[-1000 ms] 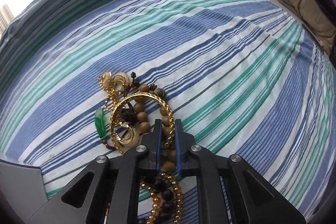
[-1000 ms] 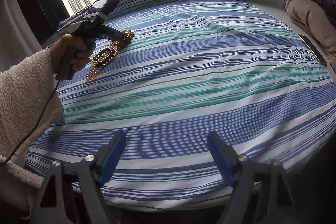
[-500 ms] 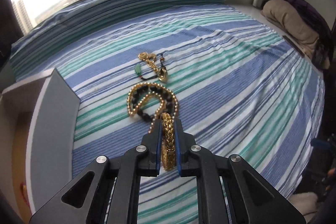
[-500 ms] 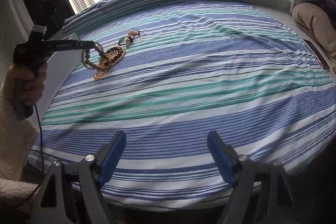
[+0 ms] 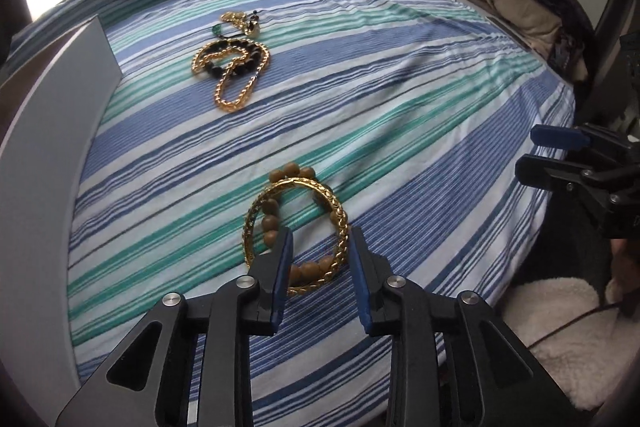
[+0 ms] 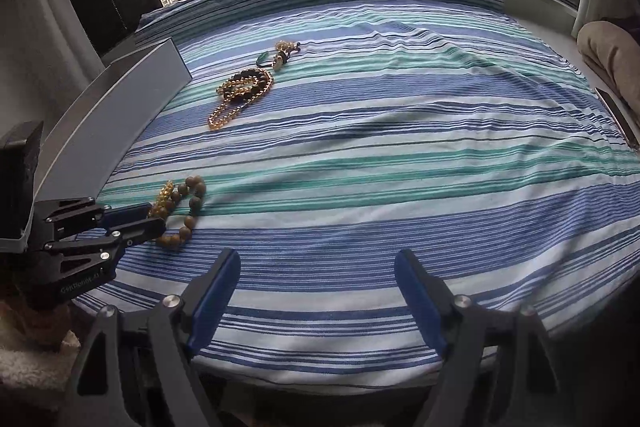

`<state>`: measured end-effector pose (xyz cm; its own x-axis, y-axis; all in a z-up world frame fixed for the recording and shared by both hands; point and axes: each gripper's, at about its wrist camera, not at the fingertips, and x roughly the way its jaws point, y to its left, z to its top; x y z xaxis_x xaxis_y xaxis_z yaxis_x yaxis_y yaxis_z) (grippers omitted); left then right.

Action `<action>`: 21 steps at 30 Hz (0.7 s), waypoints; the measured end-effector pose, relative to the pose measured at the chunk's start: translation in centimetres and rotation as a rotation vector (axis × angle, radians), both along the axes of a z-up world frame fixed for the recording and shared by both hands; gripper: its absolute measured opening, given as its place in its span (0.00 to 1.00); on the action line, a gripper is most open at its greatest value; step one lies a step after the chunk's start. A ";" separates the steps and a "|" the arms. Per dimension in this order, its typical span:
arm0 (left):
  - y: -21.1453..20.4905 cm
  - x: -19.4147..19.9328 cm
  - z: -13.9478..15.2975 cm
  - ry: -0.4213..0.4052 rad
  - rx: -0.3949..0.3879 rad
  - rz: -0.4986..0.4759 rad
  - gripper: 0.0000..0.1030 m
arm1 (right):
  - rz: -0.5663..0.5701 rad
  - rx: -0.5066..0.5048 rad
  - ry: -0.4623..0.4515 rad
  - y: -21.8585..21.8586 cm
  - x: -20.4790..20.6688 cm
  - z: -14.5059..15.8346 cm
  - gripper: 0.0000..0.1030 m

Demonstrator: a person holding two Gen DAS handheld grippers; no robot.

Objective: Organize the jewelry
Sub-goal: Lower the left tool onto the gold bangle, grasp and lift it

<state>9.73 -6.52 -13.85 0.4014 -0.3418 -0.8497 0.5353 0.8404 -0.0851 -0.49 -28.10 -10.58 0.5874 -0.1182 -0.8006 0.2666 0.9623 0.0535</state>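
The left claw (image 5: 320,259) is opening: its blue pads stand either side of the near arc of a gold bangle (image 5: 296,227) and no longer press it. Threaded through the bangle lies a wooden bead bracelet (image 5: 280,219). Both rest on the bed (image 5: 400,131) close to its near edge, towards the left corner. To finish this release well, the pads should part fully before the claw withdraws, and the withdrawal should run straight back along the fingers, since a sideways drag would probably hook the bangle or tug the beads and crumple the sheet.

The bangle is a rigid ring with a braided, scaled relief and a bright metallic shine; it should keep its shape and may roll if tipped on edge. The bracelet is made of round, matt brown beads on a flexible cord and drapes loosely.

Further up the bed, near the left edge, a gold chain (image 5: 234,83) lies tangled with a dark bead strand (image 5: 244,57), and beyond them sits a small cluster of gold pieces (image 5: 240,21) with a green pendant (image 5: 216,29). A grey panel (image 5: 60,115) borders the left edge.

The right claw (image 6: 316,295) hovers spread wide and empty over the near edge. The bed cover is soft, striped blue, green and white cloth, slightly rumpled.
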 end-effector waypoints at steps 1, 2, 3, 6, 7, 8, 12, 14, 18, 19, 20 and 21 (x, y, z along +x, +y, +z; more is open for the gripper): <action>0.2 -0.1 -0.2 0.010 -0.011 0.001 0.29 | 0.000 -0.004 -0.001 0.2 -0.1 0.1 0.79; 0.3 0.0 -0.3 0.019 -0.015 0.002 0.29 | -0.001 -0.008 -0.001 0.2 -0.1 0.2 0.79; 0.3 0.0 -0.4 0.021 -0.015 0.003 0.29 | -0.003 -0.010 0.002 0.3 -0.2 0.1 0.79; 0.8 -0.1 -0.9 0.018 0.005 0.020 0.29 | -0.009 -0.013 0.016 0.4 -0.1 -0.1 0.79; 1.2 0.0 -1.1 0.021 0.005 0.038 0.29 | -0.009 -0.012 0.019 0.4 0.0 -0.1 0.79; 1.8 0.0 -1.2 0.030 0.006 0.055 0.29 | -0.006 -0.012 0.020 0.6 0.0 -0.1 0.79; 4.7 0.0 -2.1 0.046 0.044 0.153 0.37 | 0.016 -0.027 0.014 1.3 -0.1 0.2 0.79; 6.0 0.0 -2.3 0.042 0.071 0.212 0.37 | 0.017 -0.028 0.015 1.3 0.0 0.1 0.79; 7.0 -0.2 -1.4 0.071 -0.020 0.245 0.39 | 0.020 -0.028 0.023 1.6 0.4 -0.1 0.79; 6.7 -0.1 -1.2 0.062 -0.033 0.243 0.45 | 0.023 -0.029 0.024 1.7 0.4 -0.1 0.79; 6.2 0.0 -0.9 0.045 -0.031 0.242 0.48 | 0.027 -0.029 0.025 1.8 0.5 -0.1 0.79; 5.6 0.3 -0.9 0.029 -0.023 0.239 0.48 | 0.030 -0.028 0.026 2.0 0.5 -0.1 0.79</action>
